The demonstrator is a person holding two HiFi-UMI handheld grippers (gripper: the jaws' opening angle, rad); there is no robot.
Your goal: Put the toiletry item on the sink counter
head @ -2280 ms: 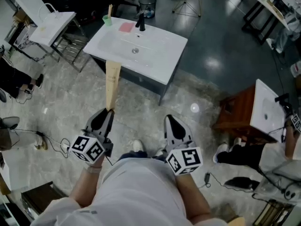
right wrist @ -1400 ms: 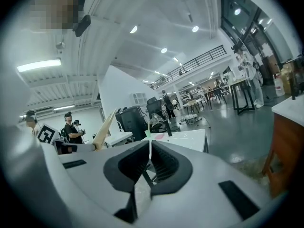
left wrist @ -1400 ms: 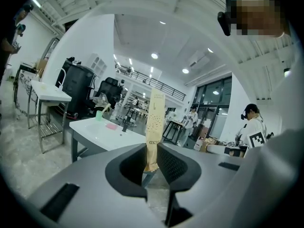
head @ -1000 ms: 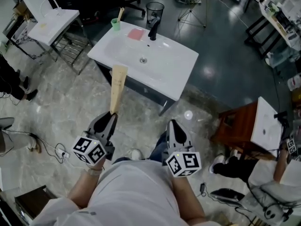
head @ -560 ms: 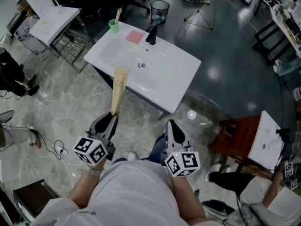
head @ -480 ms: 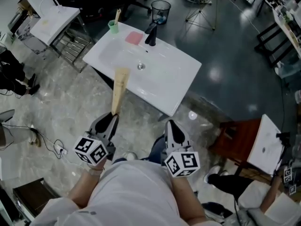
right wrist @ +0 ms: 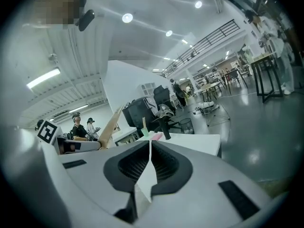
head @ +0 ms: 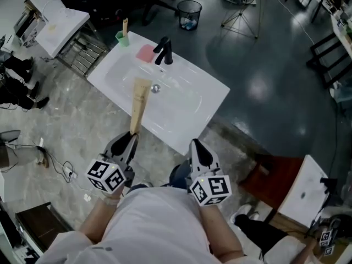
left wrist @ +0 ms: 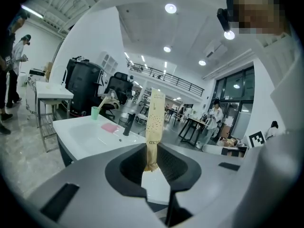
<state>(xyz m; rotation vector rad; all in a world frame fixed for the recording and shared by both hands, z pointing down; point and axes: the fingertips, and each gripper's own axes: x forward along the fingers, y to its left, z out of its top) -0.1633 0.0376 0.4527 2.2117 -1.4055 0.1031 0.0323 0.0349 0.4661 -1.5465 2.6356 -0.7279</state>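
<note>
A tall tan tube (head: pixel 138 103), the toiletry item, stands upright out of my left gripper (head: pixel 130 135), which is shut on the tube's lower end. In the left gripper view the tube (left wrist: pixel 154 122) rises between the pads of the left gripper (left wrist: pixel 151 167). The white sink counter (head: pixel 187 114) lies just ahead, and in the head view the tube's top overlaps its basin. My right gripper (head: pixel 196 146) is beside the left, short of the counter's near edge, and the right gripper (right wrist: pixel 150 163) is shut with nothing in it.
On the sink counter stand a black faucet (head: pixel 163 51), a green cup (head: pixel 120 37) and a pink pad (head: pixel 145 53). A wire bin (head: pixel 189 11) sits behind it. A white table (head: pixel 55 21) is far left, a red-brown stool (head: pixel 269 186) at right, cables (head: pixel 55 164) on the floor.
The sink counter has come nearer and shifted left in the head view. Both grippers keep their pose, with the tube still held upright.
</note>
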